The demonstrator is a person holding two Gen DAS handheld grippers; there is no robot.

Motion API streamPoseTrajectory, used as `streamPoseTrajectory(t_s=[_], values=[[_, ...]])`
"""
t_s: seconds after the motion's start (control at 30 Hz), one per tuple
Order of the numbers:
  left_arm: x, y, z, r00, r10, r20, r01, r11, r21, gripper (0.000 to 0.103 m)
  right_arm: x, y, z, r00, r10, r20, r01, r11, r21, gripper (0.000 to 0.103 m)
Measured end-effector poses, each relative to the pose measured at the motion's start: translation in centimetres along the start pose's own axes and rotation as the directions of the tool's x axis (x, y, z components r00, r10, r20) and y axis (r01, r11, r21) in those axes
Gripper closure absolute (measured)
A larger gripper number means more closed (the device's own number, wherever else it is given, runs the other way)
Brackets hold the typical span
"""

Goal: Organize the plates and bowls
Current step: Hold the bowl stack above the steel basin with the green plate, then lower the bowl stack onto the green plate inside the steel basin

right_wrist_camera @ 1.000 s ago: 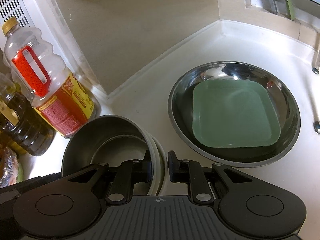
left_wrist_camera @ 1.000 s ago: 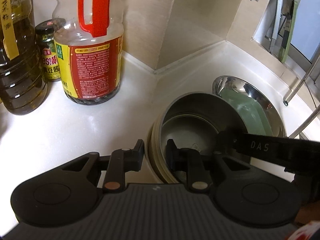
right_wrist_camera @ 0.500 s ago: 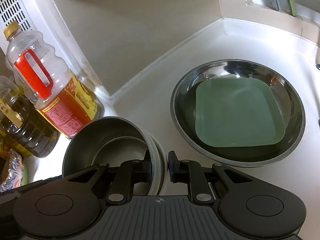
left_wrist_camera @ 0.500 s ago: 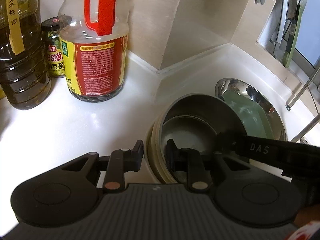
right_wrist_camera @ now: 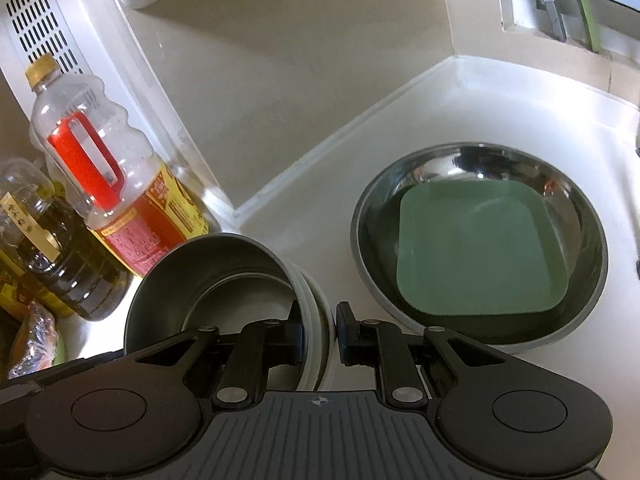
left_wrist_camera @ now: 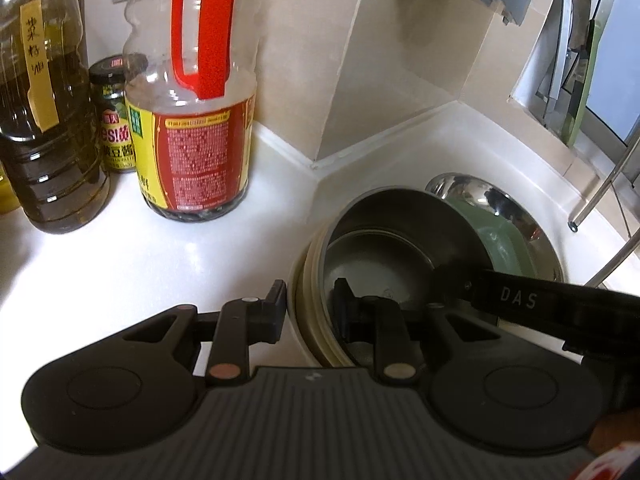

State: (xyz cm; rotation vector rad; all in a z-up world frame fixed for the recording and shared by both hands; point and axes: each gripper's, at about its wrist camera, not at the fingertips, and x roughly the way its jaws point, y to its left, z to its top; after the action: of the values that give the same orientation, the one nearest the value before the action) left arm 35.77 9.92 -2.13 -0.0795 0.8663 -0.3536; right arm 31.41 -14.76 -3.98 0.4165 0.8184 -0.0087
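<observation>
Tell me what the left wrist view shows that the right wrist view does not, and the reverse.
Only the left wrist view shows the small jar between the bottles, and the right gripper reaching in from the side.

Only the right wrist view shows the whole green plate, a vented white panel and a wrapped packet.

Both show the stacked bowls, each gripper clamped on the rim; the steel basin; the red-handled bottle; the oil bottle; and the left gripper.
</observation>
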Motion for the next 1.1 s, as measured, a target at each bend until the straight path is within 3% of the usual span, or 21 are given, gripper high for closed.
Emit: streamPoseTrajectory(t_s=[0.57,1.1], values=[[-2.0,-3.1,2.6,0.995,-0.036,0.093,0.032,0.998,0.046,0.081,-3.6,-1.2,2.8,0.994,0.012,0.106,-0.013,1.0,0.005,0.086],[2.1,-10.5,4.9,0.985,-0.168,0.049,0.159,0.977,0.14,0.081,-5.6,-8.0,5.7,0.982,-0.123,0.147,0.107,0.988,0.109,0.087]])
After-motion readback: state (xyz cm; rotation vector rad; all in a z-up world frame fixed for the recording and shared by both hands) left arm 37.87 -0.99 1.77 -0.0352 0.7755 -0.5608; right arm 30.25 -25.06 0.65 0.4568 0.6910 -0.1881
